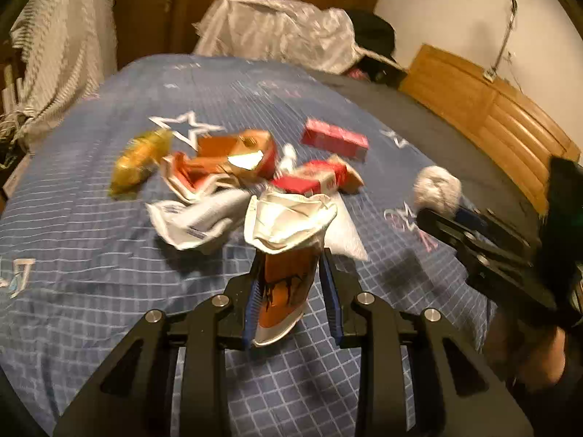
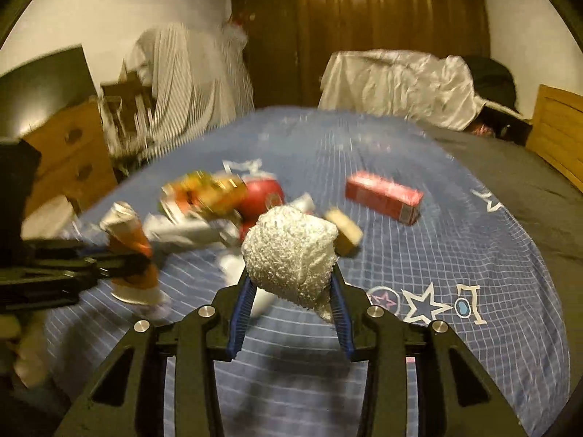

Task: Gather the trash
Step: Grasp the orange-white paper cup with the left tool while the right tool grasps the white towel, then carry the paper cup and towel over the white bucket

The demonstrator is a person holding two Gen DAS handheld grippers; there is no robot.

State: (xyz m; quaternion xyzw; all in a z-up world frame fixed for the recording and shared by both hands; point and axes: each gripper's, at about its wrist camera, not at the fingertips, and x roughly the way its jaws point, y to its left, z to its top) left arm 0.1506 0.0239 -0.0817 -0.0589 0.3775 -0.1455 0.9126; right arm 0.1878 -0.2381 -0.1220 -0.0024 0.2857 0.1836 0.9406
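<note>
On the bed: a blue checked cover (image 1: 109, 255) with star prints carries a heap of trash near its middle; a dark sheet (image 1: 419, 116) covers the side toward the wooden headboard (image 1: 484, 109).
Left gripper (image 1: 291, 291): fingers clamped on a crumpled orange and white wrapper (image 1: 288, 255), held clear above the cover, on the near side of the heap.
Wrapper top: white, flared and creased, standing up past the fingertips.
Right gripper (image 2: 291, 287): fingers clamped on a white paper ball (image 2: 289, 251), held above the cover beside the heap, toward the headboard side.
Paper ball surface: rough, embossed texture; it bulges out past the fingertips.
Cross view: the left wrist camera shows the right gripper at its right edge with the ball at its tip; a bare hand (image 1: 532, 357) shows below it.
Heap, middle of bed: a yellow packet (image 1: 140, 160), an orange carton (image 1: 237, 153), torn red and white boxes (image 1: 317, 178) and white crumpled paper (image 1: 193, 222), touching or overlapping.
Red box (image 1: 335, 138): lies alone on the cover, near the heap, on the side toward the dark sheet.
Far end of bed: a white cloth (image 1: 277, 32) over a bulky shape, a black cap (image 1: 375, 36) beside it.
Left of bed: a striped white garment (image 1: 62, 47) hanging.
Image quality: motion blur on both views; print on the packaging unreadable.
</note>
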